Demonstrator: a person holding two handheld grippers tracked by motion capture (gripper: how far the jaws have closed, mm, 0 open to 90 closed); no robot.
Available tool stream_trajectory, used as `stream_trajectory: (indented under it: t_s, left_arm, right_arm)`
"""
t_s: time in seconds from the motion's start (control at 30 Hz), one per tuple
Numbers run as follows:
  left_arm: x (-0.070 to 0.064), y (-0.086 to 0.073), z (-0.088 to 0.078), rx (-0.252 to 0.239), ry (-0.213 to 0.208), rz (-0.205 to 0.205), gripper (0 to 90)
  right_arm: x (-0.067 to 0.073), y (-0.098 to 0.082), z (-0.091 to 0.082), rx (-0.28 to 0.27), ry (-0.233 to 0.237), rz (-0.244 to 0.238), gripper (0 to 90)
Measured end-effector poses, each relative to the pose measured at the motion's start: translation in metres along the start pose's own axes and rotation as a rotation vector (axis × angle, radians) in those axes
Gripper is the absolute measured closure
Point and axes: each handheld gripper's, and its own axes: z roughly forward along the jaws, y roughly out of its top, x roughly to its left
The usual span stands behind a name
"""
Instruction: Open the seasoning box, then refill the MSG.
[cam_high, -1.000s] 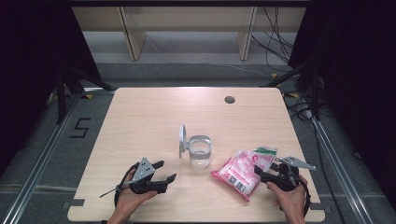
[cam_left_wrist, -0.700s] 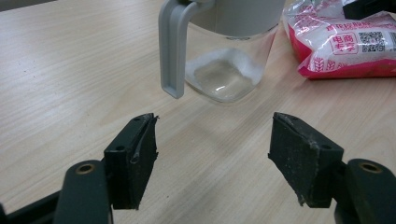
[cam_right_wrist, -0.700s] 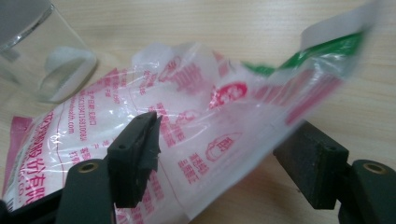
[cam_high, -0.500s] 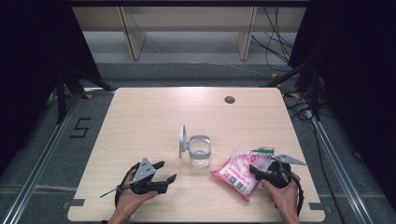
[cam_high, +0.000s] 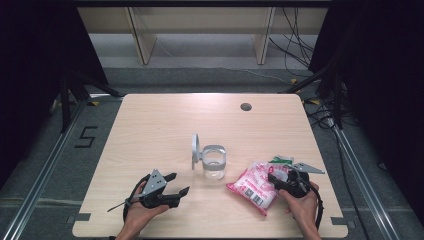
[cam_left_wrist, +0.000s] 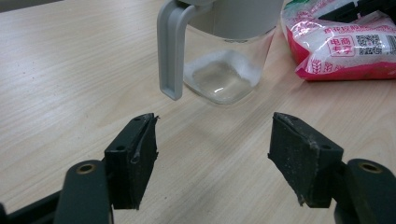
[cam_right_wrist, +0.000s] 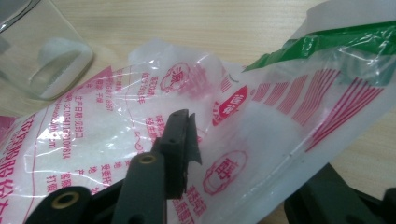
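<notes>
Now: your right gripper (cam_high: 278, 178) has been closing on the sugar bag (cam_high: 252, 186).
Bag sits between its fingers (cam_right_wrist: 180, 140); left gripper (cam_high: 178, 185) open, empty, facing the glass jar (cam_high: 214, 162).

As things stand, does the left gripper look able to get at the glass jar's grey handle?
Probably yes: the left gripper is open, pointing at the handle, with only bare table between them.
</notes>
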Motion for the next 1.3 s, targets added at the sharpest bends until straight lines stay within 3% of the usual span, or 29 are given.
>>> stream_trajectory:
  t_s: [0.03, 0.1, 0.13, 0.23, 0.27, 0.3, 0.33, 0.37, 0.4, 0.5, 0.53, 0.57, 0.6, 0.63, 0.67, 0.7, 0.77, 0.9, 0.93, 0.97, 1.03, 1.07, 1.13, 1.17, 1.2, 1.23, 1.3]
  left_arm:
    - [0.0, 0.0, 0.001, -0.005, -0.004, -0.003, 31.6]
    - [0.001, 0.0, 0.0, -0.001, -0.006, -0.003, 31.8]
    - [0.003, 0.001, 0.0, -0.003, -0.009, 0.042, 32.1]
    - [0.003, 0.001, 0.0, 0.007, -0.004, 0.047, 33.1]
    - [0.003, 0.001, 0.0, -0.001, -0.012, 0.045, 33.6]
    - [0.001, 0.0, 0.0, 0.002, -0.009, 0.009, 33.6]
    - [0.0, 0.0, 0.0, 0.004, -0.007, 0.003, 33.7]
    - [0.0, 0.0, 0.0, 0.005, -0.005, 0.003, 33.7]
    - [0.0, 0.0, 0.0, 0.001, -0.011, 0.0, 33.7]
    - [0.0, 0.0, 0.0, 0.005, -0.007, 0.002, 33.7]
    - [0.0, 0.0, 0.0, 0.005, -0.007, 0.002, 33.7]
    - [0.0, 0.0, 0.0, 0.001, -0.007, 0.002, 33.7]
    - [0.003, 0.001, 0.0, -0.001, -0.012, 0.041, 33.7]
    - [0.003, 0.001, 0.0, 0.001, -0.012, 0.053, 33.7]
    - [0.0, 0.0, 0.0, -0.001, -0.015, 0.01, 33.7]
    - [0.0, 0.0, 0.001, -0.002, -0.015, 0.001, 33.7]
    - [-0.001, 0.0, 0.0, -0.004, -0.015, 0.005, 33.7]
    - [-0.002, 0.001, 0.0, -0.023, -0.045, -0.032, 33.6]
    - [-0.002, 0.001, -0.001, -0.022, -0.043, -0.03, 33.6]
    - [-0.001, 0.001, -0.001, -0.016, -0.044, -0.019, 33.6]
    - [-0.002, 0.001, 0.0, -0.017, -0.05, -0.022, 33.6]
    - [-0.003, 0.001, 0.001, -0.03, -0.059, -0.035, 33.6]
    - [-0.003, 0.001, 0.001, -0.018, -0.057, -0.025, 33.6]
    - [-0.004, 0.001, 0.001, -0.019, -0.058, -0.026, 33.5]
    - [-0.004, 0.001, 0.001, -0.019, -0.071, -0.041, 33.4]
    - [-0.004, 0.002, 0.001, -0.029, -0.085, -0.055, 33.4]
    - [-0.004, 0.003, -0.001, -0.037, -0.082, -0.061, 33.1]
  right_arm:
    - [0.0, 0.001, 0.002, 0.018, -0.02, 0.007, 64.4]
    - [-0.002, 0.001, 0.002, 0.011, -0.015, -0.009, 64.6]
    - [-0.002, 0.001, 0.003, 0.004, 0.014, 0.006, 66.4]
    - [-0.003, 0.001, 0.005, 0.018, -0.007, -0.002, 69.5]
    - [-0.003, 0.001, 0.004, 0.029, 0.005, -0.009, 74.3]
    - [-0.003, 0.001, 0.004, 0.029, 0.005, -0.009, 74.3]
    - [-0.002, 0.002, 0.005, 0.021, 0.003, 0.004, 77.8]
    - [0.001, 0.001, 0.003, 0.017, 0.037, 0.047, 80.0]
    - [0.0, 0.001, 0.004, 0.009, 0.022, 0.013, 81.5]
    - [0.003, 0.002, 0.004, 0.013, 0.026, 0.018, 87.6]
    - [0.0, 0.002, 0.005, -0.008, 0.026, -0.018, 88.6]
    - [0.0, 0.002, 0.005, -0.008, 0.026, -0.018, 88.6]
    - [0.0, 0.003, 0.002, -0.005, 0.027, -0.047, 90.0]
    - [0.0, 0.003, 0.002, -0.005, 0.027, -0.047, 90.0]
    - [0.004, 0.002, 0.001, 0.004, 0.044, -0.01, 90.0]
    - [0.003, 0.005, 0.001, -0.013, 0.059, -0.059, 90.0]
    - [0.002, 0.005, 0.0, -0.011, 0.052, -0.069, 90.0]
    - [0.006, 0.009, -0.004, -0.037, 0.057, -0.104, 90.0]
    - [0.007, 0.01, -0.005, -0.048, 0.065, -0.115, 90.0]
    - [0.012, 0.01, -0.009, -0.049, 0.081, -0.07, 90.0]
    - [0.017, 0.016, -0.016, -0.111, 0.095, -0.136, 90.0]
    - [0.023, 0.017, -0.02, -0.124, 0.118, -0.111, 90.0]
    - [0.026, 0.019, -0.024, -0.132, 0.13, -0.13, 90.0]
    - [0.032, 0.02, -0.026, -0.16, 0.152, -0.114, 90.0]
    - [0.034, 0.022, -0.028, -0.167, 0.158, -0.15, 90.0]
    - [0.038, 0.023, -0.03, -0.17, 0.162, -0.147, 90.0]
    - [0.044, 0.025, -0.036, -0.176, 0.163, -0.206, 90.0]
